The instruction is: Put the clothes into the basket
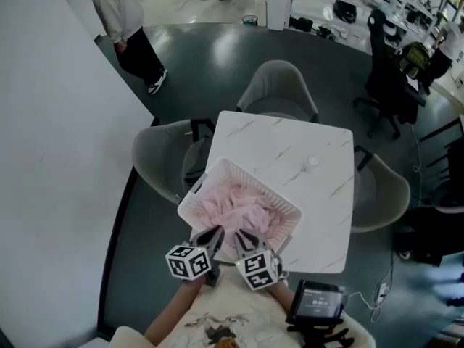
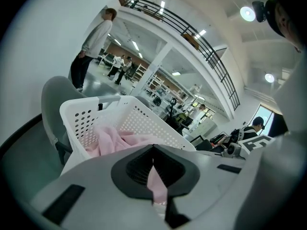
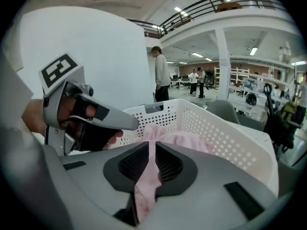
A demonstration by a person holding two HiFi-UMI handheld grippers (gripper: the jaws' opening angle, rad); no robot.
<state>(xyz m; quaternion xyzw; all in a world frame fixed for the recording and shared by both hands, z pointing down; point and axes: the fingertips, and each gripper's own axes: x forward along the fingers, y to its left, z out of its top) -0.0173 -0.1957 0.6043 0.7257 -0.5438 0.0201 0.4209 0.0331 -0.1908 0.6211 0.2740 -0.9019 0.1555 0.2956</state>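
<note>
A white perforated basket stands on the near left part of a white marble table. Pink clothes fill it and hang over its near rim. My left gripper is at that near rim, shut on a fold of the pink cloth. My right gripper is just beside it, its jaws pinching another strip of the pink cloth that runs up into the basket. In the left gripper view the basket rises behind the jaws.
Grey chairs stand at the table's left, far side and right. A person stands on the dark floor at upper left. A black device sits near my lap at lower right.
</note>
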